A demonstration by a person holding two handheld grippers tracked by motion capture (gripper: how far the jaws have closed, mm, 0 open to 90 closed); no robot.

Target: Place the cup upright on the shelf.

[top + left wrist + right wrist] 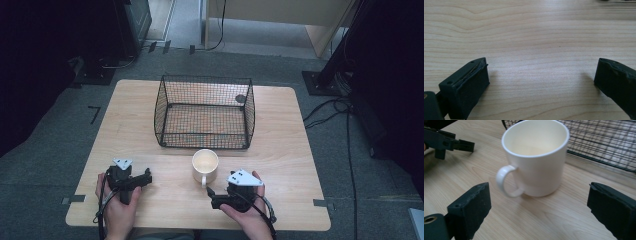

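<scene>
One table (280, 150), pale wood with rounded corners, standing on a grey floor.

One wire basket (205, 111), black mesh, open at the top, standing on the far middle of the table; nothing lies in it.

One mug (205, 166), cream-white, upright, with one loop handle; it looks empty. It stands on the table just in front of the basket's near wall, apart from it, with the handle turned toward the person's side. In the right gripper view the mug (536, 157) sits ahead of the jaws, its handle at the left, the basket mesh (599, 142) behind it.

Two grippers, black, one in each hand, each with a grey three-cornered plate on top.

Left gripper (145, 178): low over the near left of the table, pointing toward the middle. Jaws wide apart, holding nothing; bare wood between them in the left gripper view (541, 75).

Right gripper (211, 196): near right of the table, just beside the mug's handle. Jaws wide apart (539, 205), holding nothing, not touching the mug.
</scene>
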